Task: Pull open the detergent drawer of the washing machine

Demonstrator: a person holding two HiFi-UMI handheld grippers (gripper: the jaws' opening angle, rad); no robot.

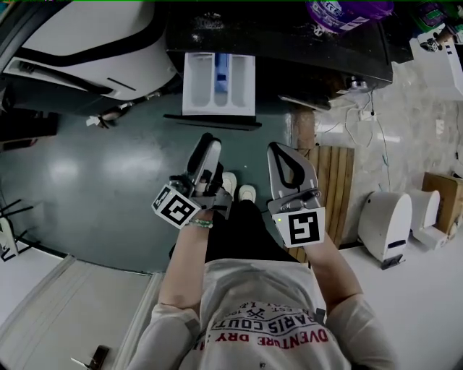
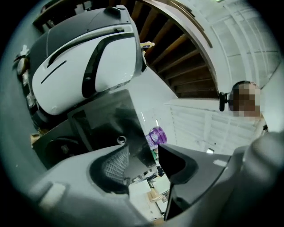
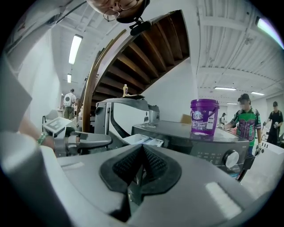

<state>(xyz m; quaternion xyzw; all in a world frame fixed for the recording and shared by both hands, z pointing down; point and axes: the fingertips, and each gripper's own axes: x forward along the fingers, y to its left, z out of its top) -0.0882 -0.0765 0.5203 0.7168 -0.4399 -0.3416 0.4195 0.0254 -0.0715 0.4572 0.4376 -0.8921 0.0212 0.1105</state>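
Note:
The dark washing machine (image 1: 304, 43) stands at the top of the head view. Its white detergent drawer (image 1: 218, 83) is pulled out, its compartments showing. Both grippers hang in the air short of the drawer, apart from it. My left gripper (image 1: 208, 144) is open, and in the left gripper view it (image 2: 143, 146) has a gap between the jaws with nothing in it. My right gripper (image 1: 281, 150) is shut and empty, its ribbed pads meeting at the tip (image 3: 142, 146). Beyond that tip lie the drawer (image 3: 144, 141) and the washer's front panel (image 3: 208, 153).
A purple bucket (image 1: 347, 11) sits on the washer's top. A white and black machine (image 1: 87, 43) stands to the left. Wooden slats (image 1: 333, 188) and a white appliance (image 1: 387, 224) are at the right. People (image 3: 244, 119) stand beyond the washer.

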